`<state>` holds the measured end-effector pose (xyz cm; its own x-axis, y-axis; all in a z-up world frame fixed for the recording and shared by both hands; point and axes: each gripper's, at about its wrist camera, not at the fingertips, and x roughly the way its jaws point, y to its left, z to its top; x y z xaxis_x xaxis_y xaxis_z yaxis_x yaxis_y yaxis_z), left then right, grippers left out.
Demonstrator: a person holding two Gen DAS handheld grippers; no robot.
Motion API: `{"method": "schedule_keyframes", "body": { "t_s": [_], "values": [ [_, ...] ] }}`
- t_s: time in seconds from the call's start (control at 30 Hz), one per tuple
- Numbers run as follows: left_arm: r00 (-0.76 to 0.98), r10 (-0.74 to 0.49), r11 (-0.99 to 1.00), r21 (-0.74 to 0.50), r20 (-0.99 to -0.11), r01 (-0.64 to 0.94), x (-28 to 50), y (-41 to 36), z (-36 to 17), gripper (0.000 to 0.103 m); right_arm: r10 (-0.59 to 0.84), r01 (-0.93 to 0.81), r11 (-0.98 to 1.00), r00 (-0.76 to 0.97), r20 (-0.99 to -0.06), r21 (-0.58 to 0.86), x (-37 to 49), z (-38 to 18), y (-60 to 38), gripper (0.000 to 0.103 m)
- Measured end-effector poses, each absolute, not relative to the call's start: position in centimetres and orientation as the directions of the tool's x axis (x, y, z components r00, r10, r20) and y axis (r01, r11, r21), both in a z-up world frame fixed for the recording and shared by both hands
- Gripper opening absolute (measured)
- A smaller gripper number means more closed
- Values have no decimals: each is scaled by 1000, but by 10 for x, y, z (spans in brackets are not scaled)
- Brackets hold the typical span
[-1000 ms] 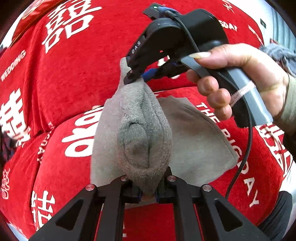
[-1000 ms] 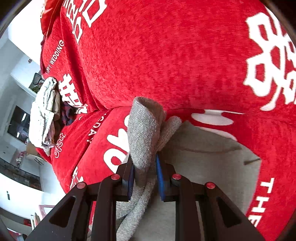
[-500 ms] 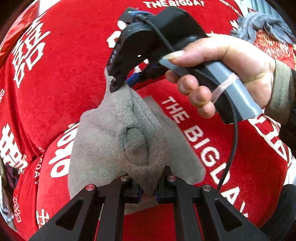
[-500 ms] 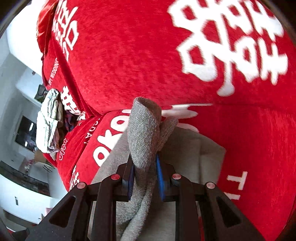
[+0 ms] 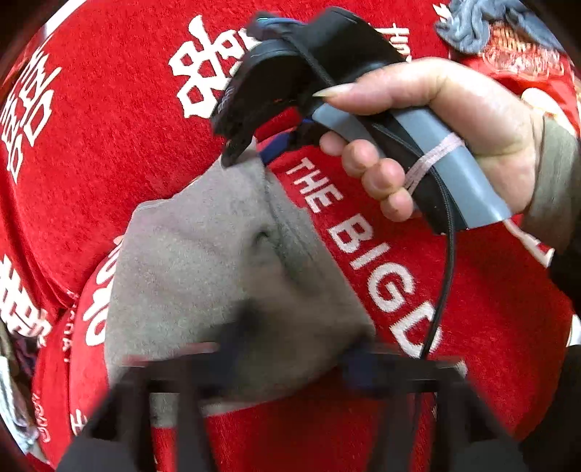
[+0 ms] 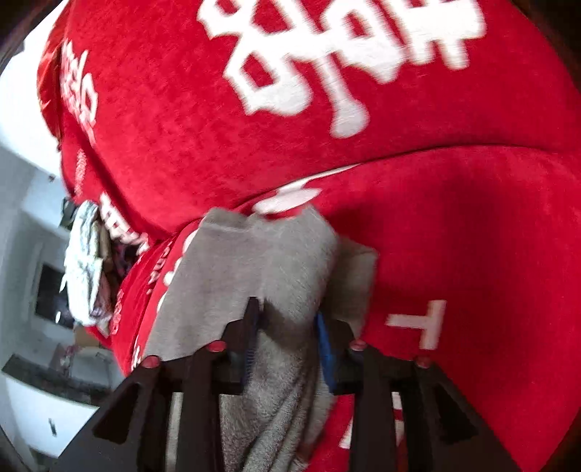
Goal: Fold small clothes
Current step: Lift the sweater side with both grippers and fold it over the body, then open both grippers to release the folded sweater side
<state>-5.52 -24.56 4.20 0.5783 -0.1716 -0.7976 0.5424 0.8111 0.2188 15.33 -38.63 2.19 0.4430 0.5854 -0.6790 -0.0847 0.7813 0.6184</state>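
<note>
A small grey garment lies folded on the red sofa seat. In the left wrist view my left gripper is blurred, its jaws spread wide over the garment's near edge. The right gripper, held by a hand, rests on the garment's far corner. In the right wrist view the right gripper has its jaws apart with the grey cloth lying loose between them.
The red sofa backrest with white lettering rises behind the garment. A pile of other clothes lies at the sofa's far end. A grey knit item lies at the top right in the left wrist view.
Both grippers have opened and let go of the grey garment. The garment has dropped and now lies flatter on the seat. Both views are blurred by motion.
</note>
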Motion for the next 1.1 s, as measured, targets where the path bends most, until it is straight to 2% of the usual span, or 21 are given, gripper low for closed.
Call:
{"method": "schedule_keyframes", "body": {
  "t_s": [0.03, 0.13, 0.23, 0.37, 0.43, 0.53, 0.63, 0.77, 0.87, 0.93, 1.03, 1.1],
  "values": [
    [603, -190, 819, 214, -775, 533, -60, -240, 49, 90, 565, -69, 788, 477, -673, 612, 147, 29, -394, 53],
    [597, -271, 808, 159, -755, 567, -75, -220, 65, 91, 555, -110, 792, 539, -634, 601, 123, 55, -402, 53],
    [599, -348, 811, 89, -721, 578, -81, -198, 86, 91, 641, -225, 741, 520, -565, 633, 100, 73, -388, 55],
    [609, -353, 878, -25, -710, 479, -47, -165, 99, 91, 756, -287, 635, 420, -501, 717, 93, 69, -361, 58],
    [588, -331, 908, -80, -738, 410, -25, -149, 92, 91, 753, -268, 643, 392, -528, 718, 93, 57, -353, 58],
    [563, -239, 957, -94, -791, 274, 6, -121, 68, 91, 659, -176, 739, 394, -641, 651, 95, 31, -352, 58],
    [465, -269, 954, -169, -843, 247, 22, -104, 39, 91, 660, -125, 721, 424, -620, 682, 91, 25, -365, 55],
    [476, -307, 946, -208, -824, 249, 16, -90, 44, 92, 542, -99, 813, 490, -683, 574, 71, 52, -362, 58],
    [528, -332, 942, -249, -782, 224, 13, -75, 62, 92, 582, -171, 788, 518, -627, 591, 40, 74, -350, 65],
    [533, -302, 953, -238, -791, 186, 19, -70, 62, 92, 608, -217, 775, 516, -604, 594, 22, 80, -335, 67],
    [508, -272, 961, -210, -817, 177, 26, -70, 46, 93, 560, -190, 815, 504, -657, 548, 14, 66, -322, 67],
    [503, -267, 963, -209, -822, 170, 25, -66, 40, 101, 514, -135, 841, 503, -695, 524, 11, 51, -327, 67]
  ]
}}
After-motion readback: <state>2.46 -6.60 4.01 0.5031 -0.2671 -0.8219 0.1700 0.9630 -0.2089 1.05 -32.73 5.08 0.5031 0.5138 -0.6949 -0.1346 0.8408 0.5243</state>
